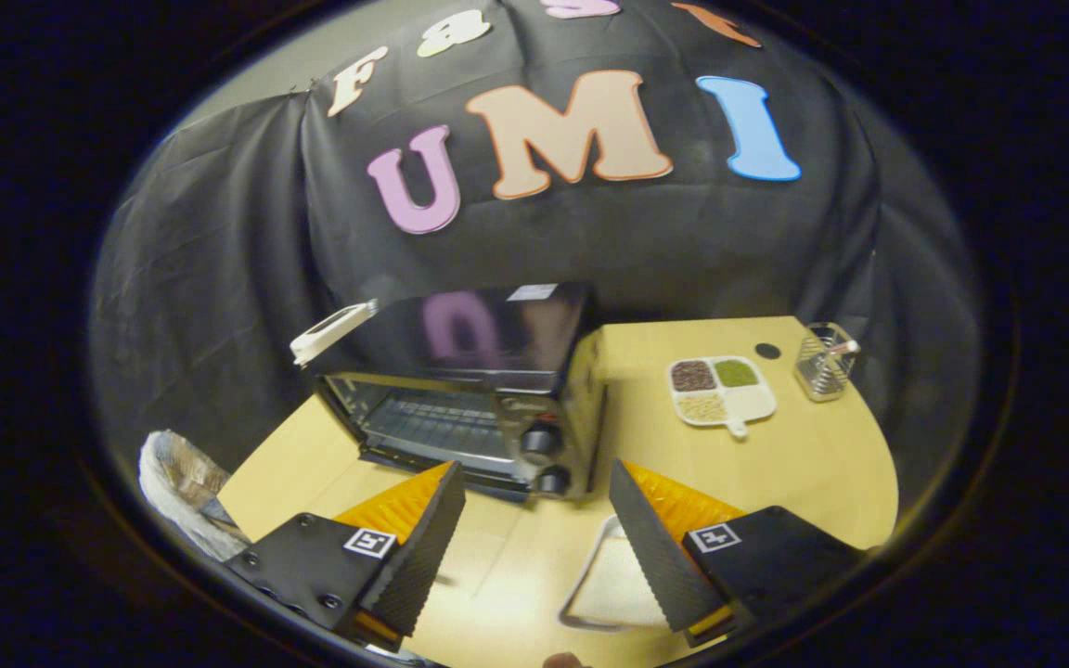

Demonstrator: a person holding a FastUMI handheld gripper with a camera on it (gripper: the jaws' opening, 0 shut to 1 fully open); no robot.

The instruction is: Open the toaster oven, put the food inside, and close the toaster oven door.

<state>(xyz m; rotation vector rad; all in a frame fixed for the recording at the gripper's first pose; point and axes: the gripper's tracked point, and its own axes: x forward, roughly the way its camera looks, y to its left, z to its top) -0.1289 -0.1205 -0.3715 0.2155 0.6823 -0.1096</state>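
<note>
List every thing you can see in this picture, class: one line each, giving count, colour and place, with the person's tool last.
Table: one, light wood, under everything.
Toaster oven: one, black with glass door, on the table just ahead of the fingers, door shut.
Knobs: two, black, on the oven's front, beside the door.
White object: one, resting on the oven's top far corner.
Divided dish: one, white, four compartments with brown, green and pale fillings, beyond the oven's knob side.
Wire holder: one, silvery, past the dish.
Tray: one, pale, on the table between the fingers.
Bin: one, lined with pale bag, beside the table.
Tool: one, open, fingers apart above the table.
</note>
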